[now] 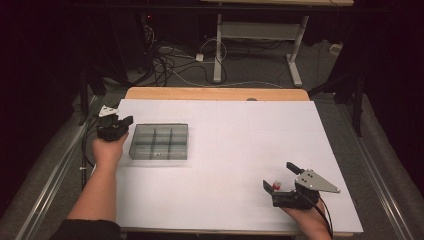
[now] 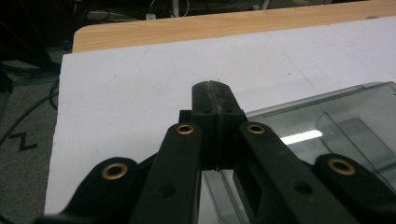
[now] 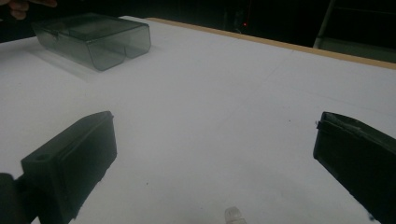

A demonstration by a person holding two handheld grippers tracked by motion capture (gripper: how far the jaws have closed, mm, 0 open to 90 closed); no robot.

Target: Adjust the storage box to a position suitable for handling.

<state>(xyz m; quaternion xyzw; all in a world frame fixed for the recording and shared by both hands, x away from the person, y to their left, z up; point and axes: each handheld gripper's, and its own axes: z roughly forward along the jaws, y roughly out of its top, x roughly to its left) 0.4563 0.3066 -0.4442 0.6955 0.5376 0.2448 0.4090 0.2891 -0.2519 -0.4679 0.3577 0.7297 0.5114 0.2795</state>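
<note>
A small pale piece with a red part (image 1: 277, 184) is seen lying on the white sheet (image 1: 235, 150) between the two spread jaws of the right gripper (image 1: 280, 177); its shape is too small for a long axis or heading to be told. In the right gripper view its clear tip (image 3: 234, 215) is met low in the gap, roughly midway between the jaws and touching neither. The right jaws are held wide apart, released.

The left gripper (image 1: 120, 125) is found just beside the left short end of a smoky compartment box (image 1: 159, 141), whose long axis is laid across the table. In the left gripper view the jaws are pressed together on nothing, and the box (image 2: 327, 130) is placed to the right of the closed tips.

The white sheet is spread over a wooden table (image 1: 215, 93). Beyond the far edge, grey carpet, tangled cables (image 1: 165, 60) and a white desk frame (image 1: 260, 35) are seen in a dark room.
</note>
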